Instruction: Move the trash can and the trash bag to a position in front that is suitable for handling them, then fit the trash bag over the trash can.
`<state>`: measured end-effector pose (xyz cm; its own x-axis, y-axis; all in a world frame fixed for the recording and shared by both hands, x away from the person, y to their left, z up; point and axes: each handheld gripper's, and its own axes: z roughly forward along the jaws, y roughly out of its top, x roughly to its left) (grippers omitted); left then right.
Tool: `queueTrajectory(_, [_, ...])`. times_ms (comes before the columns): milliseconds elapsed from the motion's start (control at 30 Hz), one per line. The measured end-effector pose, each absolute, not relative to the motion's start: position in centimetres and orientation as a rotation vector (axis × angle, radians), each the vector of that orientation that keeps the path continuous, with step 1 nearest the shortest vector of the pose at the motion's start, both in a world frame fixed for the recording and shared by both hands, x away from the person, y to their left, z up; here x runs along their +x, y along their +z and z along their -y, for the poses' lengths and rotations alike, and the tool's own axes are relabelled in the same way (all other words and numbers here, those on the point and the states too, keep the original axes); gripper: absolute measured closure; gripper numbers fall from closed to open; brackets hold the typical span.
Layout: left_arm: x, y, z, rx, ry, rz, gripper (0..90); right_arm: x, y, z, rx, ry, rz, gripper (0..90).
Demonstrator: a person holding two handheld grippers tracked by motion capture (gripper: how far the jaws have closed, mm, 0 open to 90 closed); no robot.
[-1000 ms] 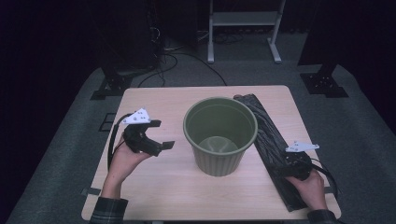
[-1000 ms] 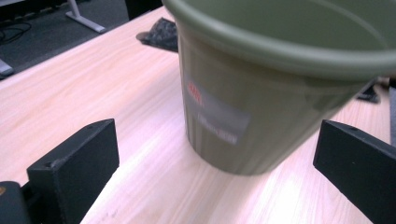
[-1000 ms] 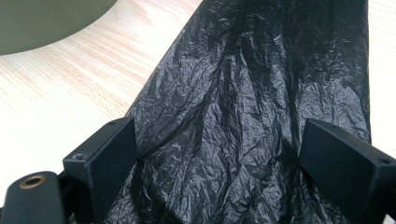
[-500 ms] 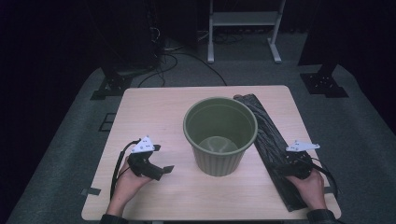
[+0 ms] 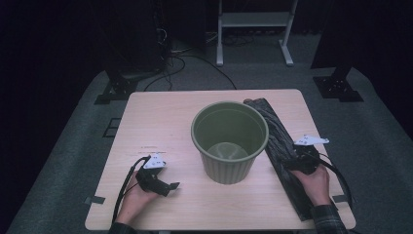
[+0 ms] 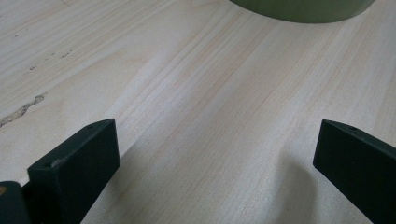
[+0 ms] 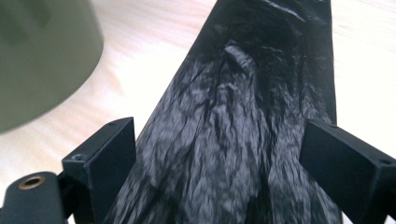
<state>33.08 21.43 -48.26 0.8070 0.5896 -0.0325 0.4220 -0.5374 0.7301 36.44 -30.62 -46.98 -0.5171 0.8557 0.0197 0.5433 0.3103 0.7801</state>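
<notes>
Item: black bin bag [image 5: 282,156], folded flat, laid on the surface [image 5: 165,122] just right of the green bin [image 5: 229,141].

Right tongs [image 7: 224,154]: spread wide, bag between them, pads not pressed on it.

Left tongs [image 6: 215,163]: spread, nothing held, low over bare wood.

Step judged: bag being approached for pickup.

Next required: right tongs closed on the bag, then lifted.

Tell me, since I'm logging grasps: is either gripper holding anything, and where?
Nothing is held. The left gripper is open over bare table; the right gripper straddles the black bag, jaws open.
</notes>
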Motion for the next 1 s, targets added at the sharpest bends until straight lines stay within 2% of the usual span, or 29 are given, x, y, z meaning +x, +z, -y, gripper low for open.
queueTrajectory(167, [32.9, -48.3, -21.0, 2.251, 0.322, -0.734, 0.0, 37.6, -47.7, 30.6, 1.28, 1.051, -2.176, 9.5])
queueTrajectory(600, [33.0, -48.3, -21.0, 2.254, 0.322, -0.729, 0.0, 38.3, -48.6, 29.9, 1.269, 0.981, -2.241, 11.7])
queueTrajectory(633, [33.0, -48.3, -20.9, 2.253, 0.321, -0.729, 0.0, 38.2, -48.6, 29.9, 1.262, 0.991, -2.236, 16.0])
queueTrajectory(700, [33.0, -48.3, -20.9, 2.254, 0.321, -0.729, 0.0, 37.9, -48.5, 29.9, 1.235, 1.019, -2.235, 30.7])
queueTrajectory(867, [33.0, -48.3, -20.9, 2.253, 0.322, -0.729, 0.0, 37.6, -48.5, 29.7, 1.216, 1.05, -2.228, 55.2])
queueTrajectory(1000, [33.0, -48.3, -20.9, 2.254, 0.322, -0.729, 0.0, 37.3, -48.4, 29.9, 1.208, 1.053, -2.227, 81.0])
